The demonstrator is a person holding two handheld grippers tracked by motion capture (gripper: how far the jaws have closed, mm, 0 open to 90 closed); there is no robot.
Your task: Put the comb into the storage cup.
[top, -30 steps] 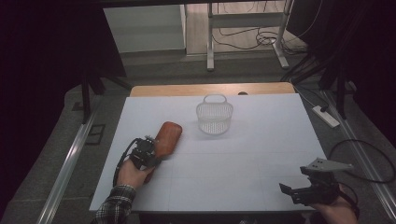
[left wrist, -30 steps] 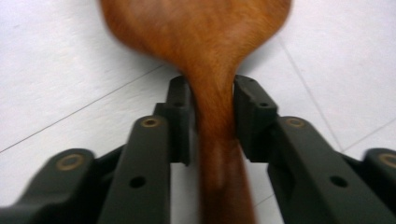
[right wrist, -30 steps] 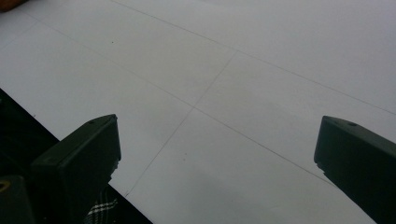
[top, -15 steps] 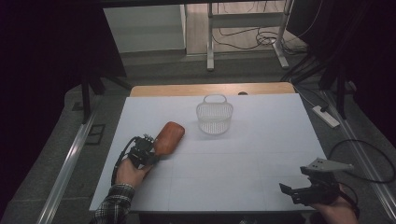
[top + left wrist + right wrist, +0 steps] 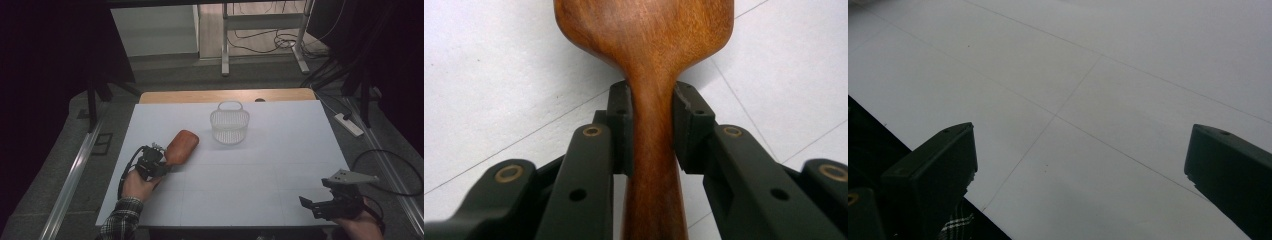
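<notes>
Here the left claw (image 5: pixel 649 125) is clamped on the wooden spatula's (image 5: pixel 644 45) neck above the white worktop (image 5: pixel 280 165); the right claw (image 5: pixel 1078 165) gapes wide apart.

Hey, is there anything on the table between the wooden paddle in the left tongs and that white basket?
Nothing visible. The left tongs are shut on the wooden paddle's neck, and bare white table lies between its broad end and the white basket. The right tongs hang open at the near right corner.
</notes>
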